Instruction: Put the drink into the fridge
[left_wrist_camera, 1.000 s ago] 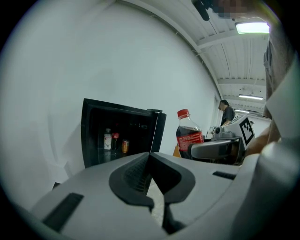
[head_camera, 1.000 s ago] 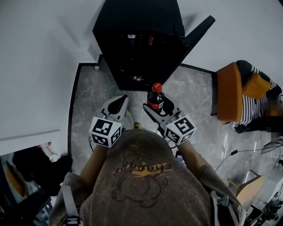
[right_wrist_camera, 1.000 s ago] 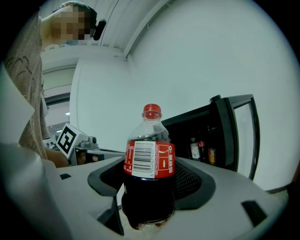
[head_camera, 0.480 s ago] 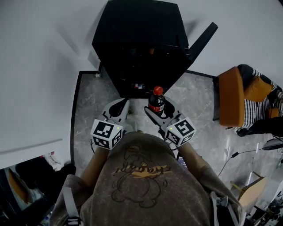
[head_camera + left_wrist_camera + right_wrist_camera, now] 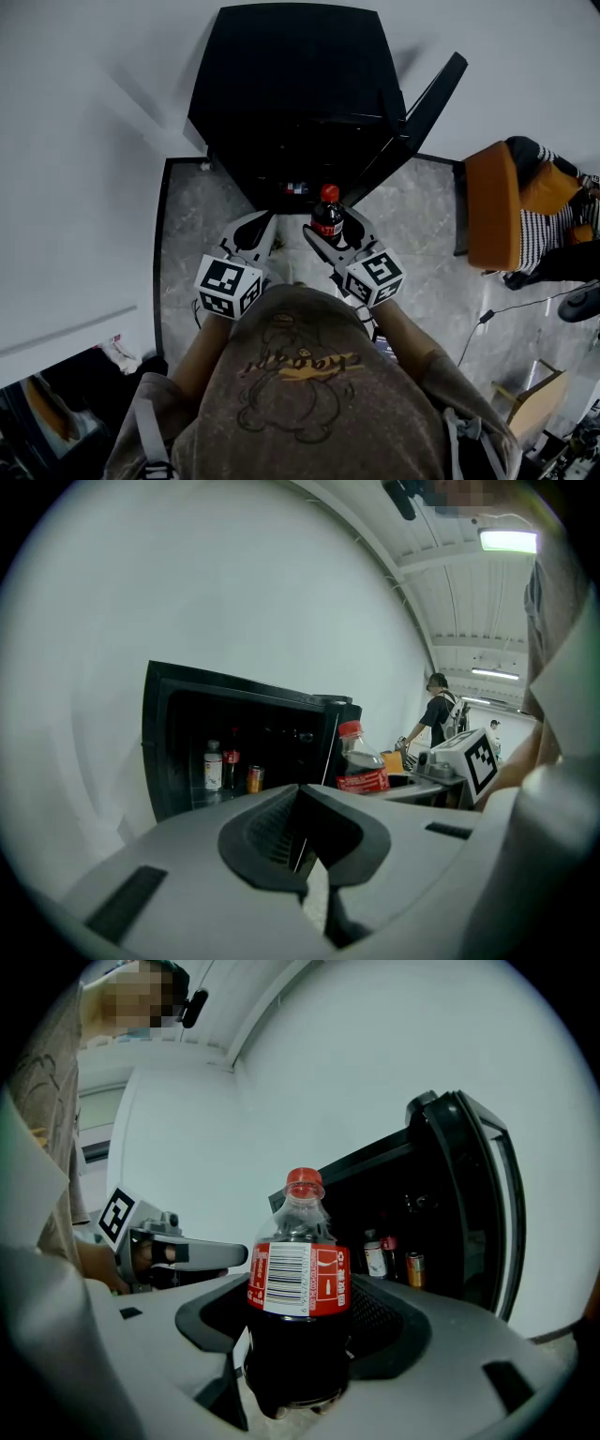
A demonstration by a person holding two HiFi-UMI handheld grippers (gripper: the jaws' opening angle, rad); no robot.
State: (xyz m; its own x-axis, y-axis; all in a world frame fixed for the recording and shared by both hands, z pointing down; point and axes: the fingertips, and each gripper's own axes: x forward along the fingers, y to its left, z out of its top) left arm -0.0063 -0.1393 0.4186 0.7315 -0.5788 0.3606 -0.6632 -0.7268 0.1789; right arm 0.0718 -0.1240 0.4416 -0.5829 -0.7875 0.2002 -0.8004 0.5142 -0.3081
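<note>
right claw (image 5: 330, 232): clamped on my cola bottle (image 5: 326, 214), which stands upright
left claw (image 5: 251, 231): pinched together, empty
fridge (image 5: 281, 103): dead ahead, far side; door (image 5: 424, 105) swung right

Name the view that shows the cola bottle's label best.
The right gripper view: the cola bottle stands central, its barcode and red label facing the camera. The left gripper view shows it small; the head view, mostly its cap from above.

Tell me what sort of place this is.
Probably an office or lab lounge corner: a black mini fridge stocked with drinks stands on a stone-look floor by a white wall, near an orange chair, under strip lights.
</note>
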